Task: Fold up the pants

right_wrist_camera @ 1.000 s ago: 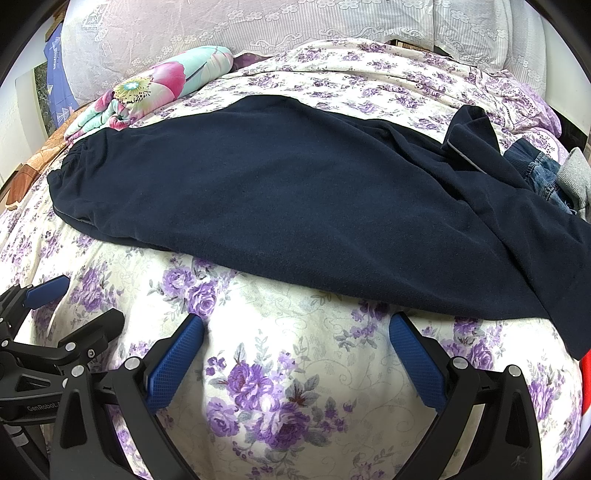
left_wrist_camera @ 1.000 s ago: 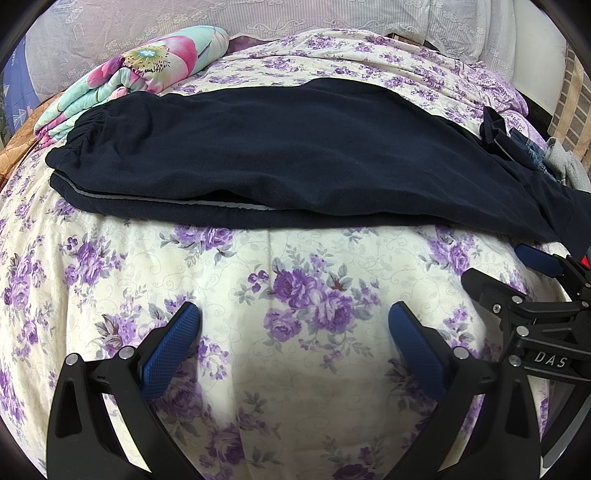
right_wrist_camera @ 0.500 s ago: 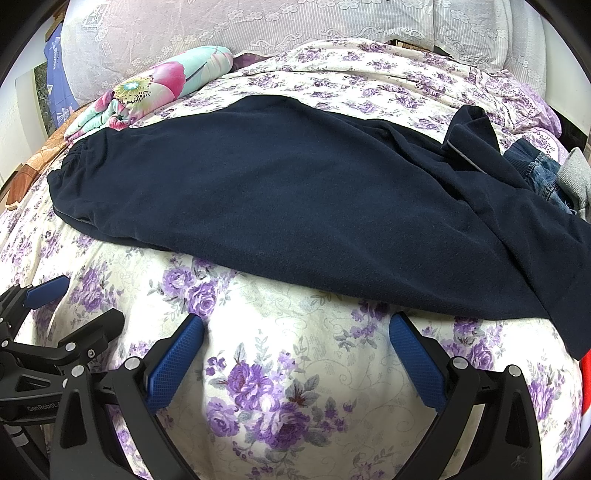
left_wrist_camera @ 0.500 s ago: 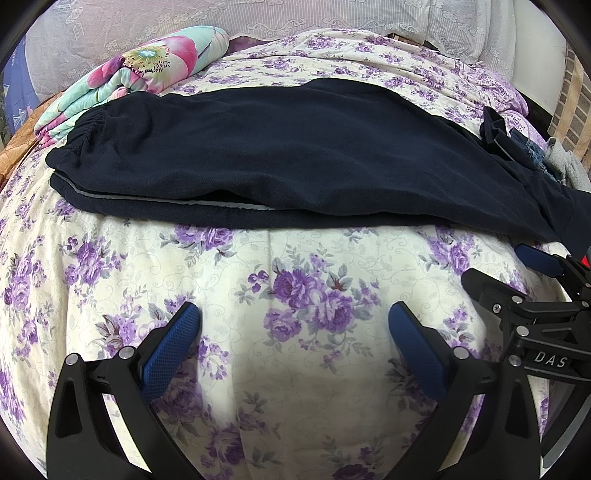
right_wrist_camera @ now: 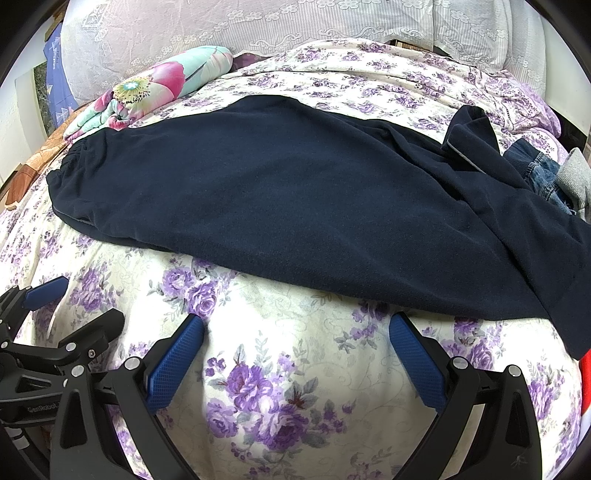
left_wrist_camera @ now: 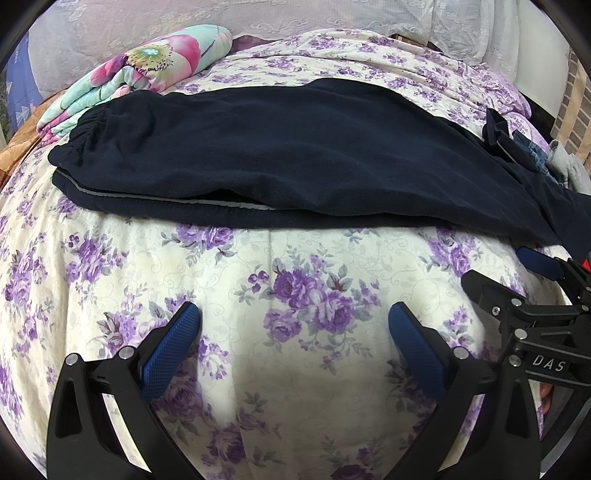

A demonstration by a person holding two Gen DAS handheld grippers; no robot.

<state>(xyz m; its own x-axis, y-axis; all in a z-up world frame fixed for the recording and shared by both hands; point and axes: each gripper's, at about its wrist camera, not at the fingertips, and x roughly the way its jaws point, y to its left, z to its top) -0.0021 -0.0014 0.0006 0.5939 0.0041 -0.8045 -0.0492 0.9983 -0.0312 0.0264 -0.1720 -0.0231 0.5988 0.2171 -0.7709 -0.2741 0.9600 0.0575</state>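
Note:
Dark navy pants (left_wrist_camera: 295, 155) (right_wrist_camera: 295, 195) lie across a bed, one leg folded over the other, elastic waistband at the left and leg ends trailing right. A grey stripe shows along the lower layer's near edge in the left wrist view. My left gripper (left_wrist_camera: 293, 314) hovers open over bare bedspread in front of the pants, nothing between its blue pads. My right gripper (right_wrist_camera: 295, 326) is likewise open, just short of the pants' near edge. Each gripper appears in the other's view: the right gripper (left_wrist_camera: 543, 269) at the right, the left gripper (right_wrist_camera: 55, 295) at the left.
The bed carries a cream bedspread (left_wrist_camera: 110, 277) (right_wrist_camera: 295, 387) with purple flowers. A folded floral quilt (left_wrist_camera: 147, 70) (right_wrist_camera: 155, 85) lies behind the waistband. Denim and grey clothes (right_wrist_camera: 550, 177) are piled at the right, beyond the pant legs. Lace-covered pillows (right_wrist_camera: 332, 22) line the back.

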